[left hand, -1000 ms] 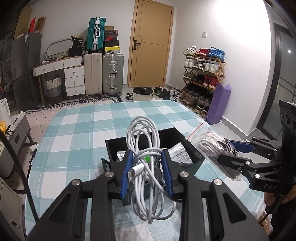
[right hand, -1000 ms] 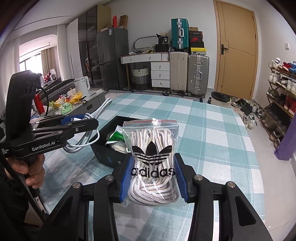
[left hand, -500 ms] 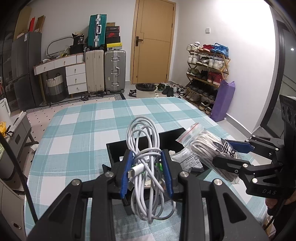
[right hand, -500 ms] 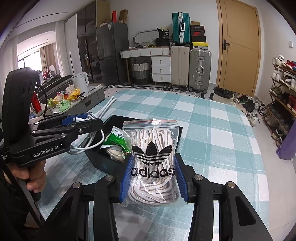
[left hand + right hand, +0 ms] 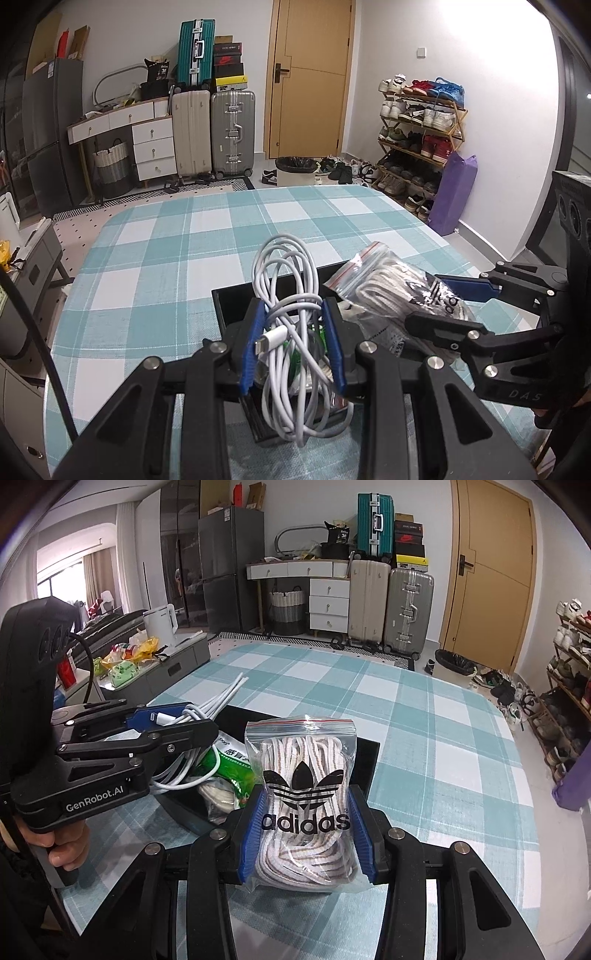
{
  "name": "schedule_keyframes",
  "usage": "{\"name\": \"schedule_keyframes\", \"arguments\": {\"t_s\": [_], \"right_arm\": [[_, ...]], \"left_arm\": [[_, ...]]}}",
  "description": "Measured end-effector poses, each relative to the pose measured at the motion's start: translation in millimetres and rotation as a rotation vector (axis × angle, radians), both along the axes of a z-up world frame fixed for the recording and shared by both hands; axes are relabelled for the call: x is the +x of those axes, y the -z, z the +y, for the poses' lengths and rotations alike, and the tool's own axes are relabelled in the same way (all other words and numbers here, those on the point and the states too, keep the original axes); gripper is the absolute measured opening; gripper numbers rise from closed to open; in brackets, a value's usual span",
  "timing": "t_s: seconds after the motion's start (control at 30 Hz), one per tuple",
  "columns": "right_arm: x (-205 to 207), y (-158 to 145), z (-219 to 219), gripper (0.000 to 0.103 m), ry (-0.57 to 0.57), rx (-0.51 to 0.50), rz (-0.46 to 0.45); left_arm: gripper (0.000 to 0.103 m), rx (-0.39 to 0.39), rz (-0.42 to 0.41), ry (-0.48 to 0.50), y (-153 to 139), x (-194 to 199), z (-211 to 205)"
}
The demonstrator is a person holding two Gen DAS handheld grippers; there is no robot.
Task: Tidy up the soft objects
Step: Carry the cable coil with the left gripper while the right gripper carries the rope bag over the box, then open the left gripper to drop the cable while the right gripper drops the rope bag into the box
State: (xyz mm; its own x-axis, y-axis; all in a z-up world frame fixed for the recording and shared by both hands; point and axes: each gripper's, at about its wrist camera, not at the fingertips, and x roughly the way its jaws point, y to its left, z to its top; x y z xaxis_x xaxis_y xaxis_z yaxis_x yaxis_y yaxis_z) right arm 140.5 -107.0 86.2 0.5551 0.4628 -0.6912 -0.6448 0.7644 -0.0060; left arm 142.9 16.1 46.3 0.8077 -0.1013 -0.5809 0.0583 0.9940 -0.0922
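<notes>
My left gripper (image 5: pixel 293 343) is shut on a coiled white cable (image 5: pixel 291 291) and holds it over the black tray (image 5: pixel 232 306). My right gripper (image 5: pixel 306 823) is shut on a clear zip bag of shoelaces (image 5: pixel 304 775) with an adidas logo, held over the tray's near right side. In the right wrist view the left gripper (image 5: pixel 177 722) with the cable (image 5: pixel 207 709) is at the left, above the tray (image 5: pixel 369 749). A green packet (image 5: pixel 231 764) and a pale bundle (image 5: pixel 218 794) lie in the tray. In the left wrist view the bag (image 5: pixel 391 288) and right gripper (image 5: pixel 465 306) are at the right.
The tray stands on a table with a teal and white checked cloth (image 5: pixel 207 236). Beyond the table are suitcases (image 5: pixel 214 133), a drawer unit (image 5: pixel 153 147), a door (image 5: pixel 310 77) and a shoe rack (image 5: pixel 421 125). A low side table with packets (image 5: pixel 147 657) is at the left.
Both grippers have moved closer over the black tray. The bag of laces has come in from the right beside the cable. Both grips are unchanged.
</notes>
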Motion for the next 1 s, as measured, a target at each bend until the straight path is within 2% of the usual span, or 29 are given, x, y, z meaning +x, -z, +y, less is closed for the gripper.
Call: {"name": "schedule_keyframes", "arguments": {"t_s": [0.5,1.0], "right_arm": [[19.0,15.3,19.5,0.044,-0.041,-0.074,-0.013],[20.1,30.4,20.8,0.044,-0.05,-0.063,0.016]], "left_arm": [[0.03,0.001,0.037,0.025,16.5,20.9,-6.6],[0.031,0.035,0.038,0.042,24.4,19.8,-11.7]]}}
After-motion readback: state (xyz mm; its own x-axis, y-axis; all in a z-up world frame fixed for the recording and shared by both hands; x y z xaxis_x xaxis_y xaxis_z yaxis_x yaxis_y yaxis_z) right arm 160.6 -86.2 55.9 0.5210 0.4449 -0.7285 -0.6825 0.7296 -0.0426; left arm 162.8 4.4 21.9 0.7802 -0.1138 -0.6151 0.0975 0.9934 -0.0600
